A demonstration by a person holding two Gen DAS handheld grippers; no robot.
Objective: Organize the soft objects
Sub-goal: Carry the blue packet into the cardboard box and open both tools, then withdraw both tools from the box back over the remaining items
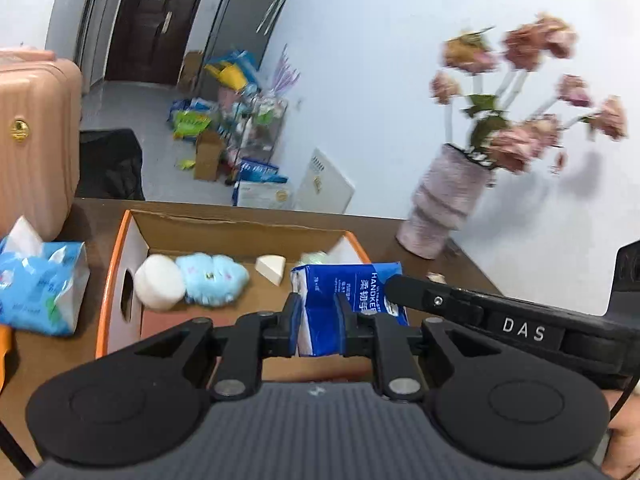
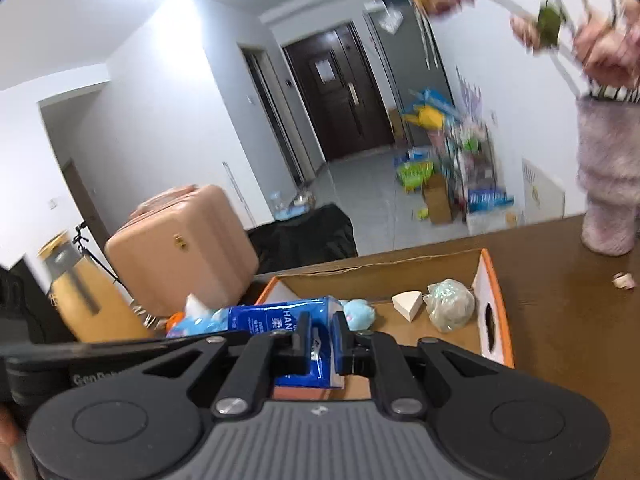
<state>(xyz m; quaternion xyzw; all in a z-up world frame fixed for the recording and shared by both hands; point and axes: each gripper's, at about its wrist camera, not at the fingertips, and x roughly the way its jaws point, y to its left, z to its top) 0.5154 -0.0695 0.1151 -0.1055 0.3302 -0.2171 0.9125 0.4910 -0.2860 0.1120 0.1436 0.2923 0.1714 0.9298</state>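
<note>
Both claws clenched on the blue handkerchief pack (image 1: 344,300), one at each end: my left claw (image 1: 318,312) on the near end, my right claw (image 2: 322,336) on the other. Pack hangs over the orange-rimmed cardboard box (image 1: 120,248), which sits mid-counter, vase (image 1: 444,204) near the far right corner. Inside the box: white puff (image 1: 160,286), blue plush (image 1: 212,280), sponge wedge (image 1: 271,267). Pack looks light, squashy, its film slick; I judge end grips across the narrow faces hold best, gentle pressure, or it buckles and slides.
</note>
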